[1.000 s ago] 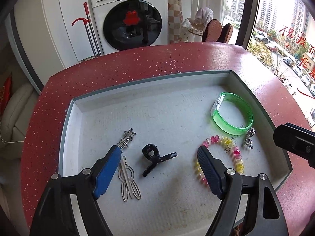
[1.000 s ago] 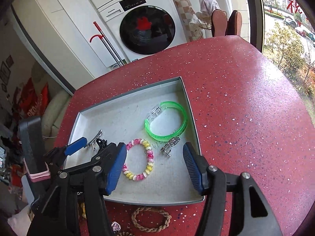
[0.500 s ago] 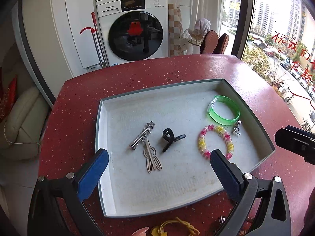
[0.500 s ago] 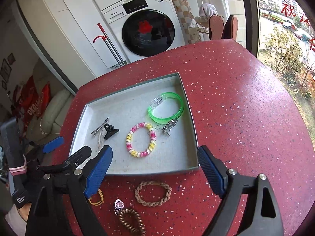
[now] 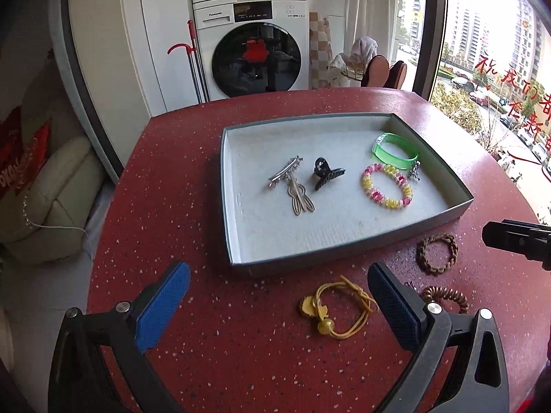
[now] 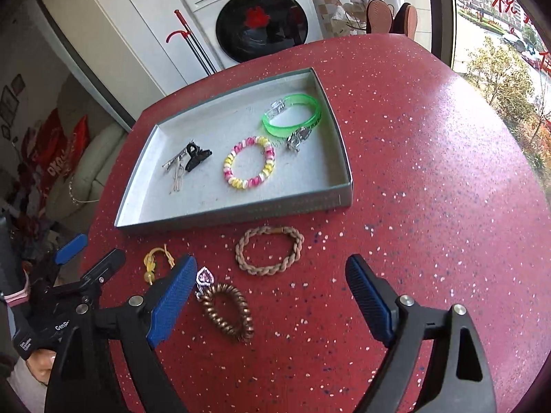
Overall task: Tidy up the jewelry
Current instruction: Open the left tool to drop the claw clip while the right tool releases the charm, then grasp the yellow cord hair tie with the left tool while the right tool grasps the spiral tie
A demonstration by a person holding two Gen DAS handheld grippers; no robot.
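Observation:
A grey tray [image 5: 347, 256] [image 6: 234, 211] on the red table holds a green bangle [image 5: 396, 151] [image 6: 292, 120], a pink-yellow bead bracelet [image 5: 386, 191] [image 6: 248, 162], a black claw clip [image 5: 325, 173] [image 6: 196, 156], silver hair clips [image 5: 285, 175] [image 6: 175, 168] and a small silver charm [image 5: 414, 171] [image 6: 298, 139]. On the table in front lie a yellow cord tie [image 5: 339, 311] [image 6: 156, 261], a braided brown bracelet [image 5: 436, 253] [image 6: 269, 249], a brown spiral hair tie [image 5: 447, 297] [image 6: 227, 311] and a small pink heart charm [image 6: 205, 279]. My left gripper [image 5: 279, 309] and right gripper [image 6: 272, 296] are open and empty, near these loose pieces.
A washing machine [image 5: 251, 44] and a red-handled mop [image 5: 193, 58] stand beyond the table's far edge. A beige sofa [image 5: 55, 199] is at the left. A window [image 5: 499, 51] runs along the right. The table's right half [image 6: 430, 137] is bare red surface.
Both grippers have pulled back from over the tray towards the near table edge and opened wider. The loose pieces in front of the tray have come into view. The tray's contents have not moved.

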